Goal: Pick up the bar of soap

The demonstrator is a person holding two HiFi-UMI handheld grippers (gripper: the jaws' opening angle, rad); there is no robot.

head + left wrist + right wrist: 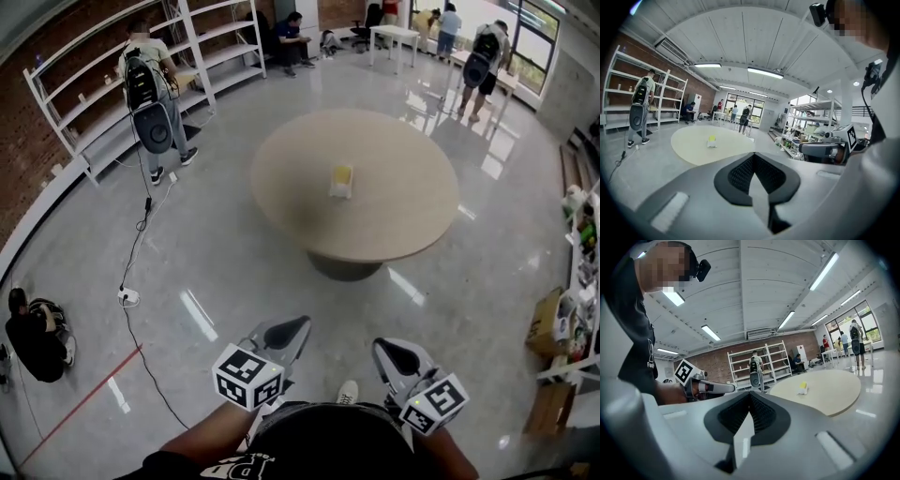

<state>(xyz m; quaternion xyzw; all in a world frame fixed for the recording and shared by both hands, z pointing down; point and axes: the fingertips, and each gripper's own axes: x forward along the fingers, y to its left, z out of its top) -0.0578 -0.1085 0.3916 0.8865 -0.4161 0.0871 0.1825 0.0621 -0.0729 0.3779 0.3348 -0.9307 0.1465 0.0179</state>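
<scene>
Head view: the small yellow-and-white bar of soap [342, 181] lies near the middle of the round, pale beige bench [281, 159], alone on its top and well apart from both claws. The grey left claw [287, 330] and grey right claw [397, 357] are held low, close to the person's body, over the glossy grey floor [187, 262]. They sit side by side and point toward the bench. I judge this a carrying posture, since the soap is too far off to reach.

Left gripper view: the left claw [753, 171] has its black pads pressed together with nothing between them, as nothing is near enough to take. The bar of soap [711, 141] shows far ahead on the bench [689, 150].

Right gripper view: the right claw [750, 414] is likewise closed flat and empty. It is aimed so that the soap [802, 387] sits ahead and to the right on the bench [839, 390]. The approach has to come first, and a claw must spread before any grasp.
</scene>
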